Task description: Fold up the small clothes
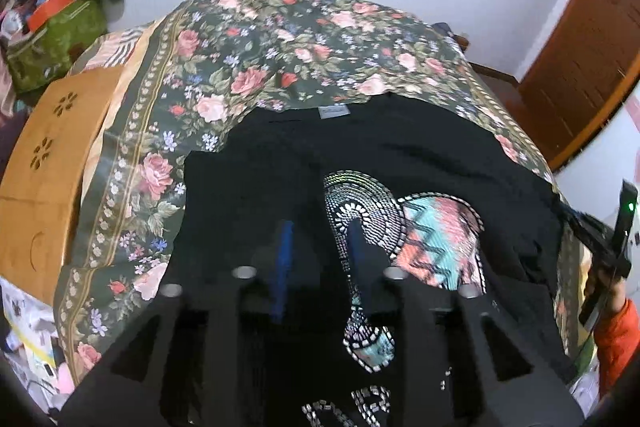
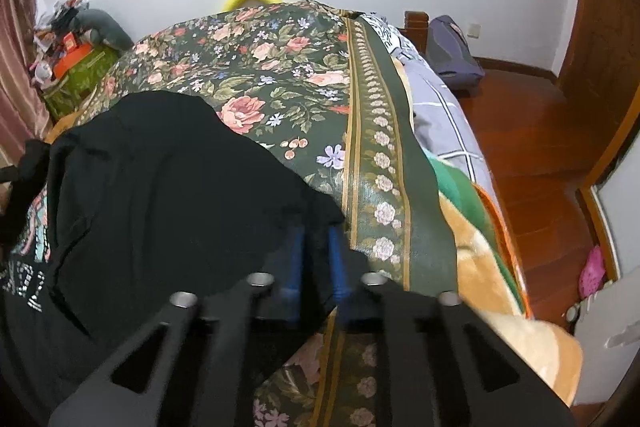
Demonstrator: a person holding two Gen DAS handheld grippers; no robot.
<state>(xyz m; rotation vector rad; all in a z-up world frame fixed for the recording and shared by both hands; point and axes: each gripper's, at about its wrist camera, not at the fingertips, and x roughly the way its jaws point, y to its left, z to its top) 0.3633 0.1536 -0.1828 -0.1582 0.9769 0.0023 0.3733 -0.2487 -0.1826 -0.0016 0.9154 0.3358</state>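
A black T-shirt with a sequinned, pastel zigzag print lies spread on a dark green floral bedspread that covers the bed; its grey neck label sits at the far edge of the garment, and the print faces up. The left gripper hangs over the near part of the shirt, its blue-lined fingers standing apart with black cloth showing between them; whether they touch the fabric is hard to tell. In the right wrist view the right gripper sits at the shirt's right edge, its blue-padded jaws drawn close together with a fold of the black cloth caught between them, just where the shirt meets the bedspread's gold-and-green border. From the left wrist view that same gripper appears at the far right, held by a hand in an orange sleeve. A wooden box with flower cut-outs stands left of the bed, a green bag piled with clutter lies farther off, and a wooden floor runs along the right.
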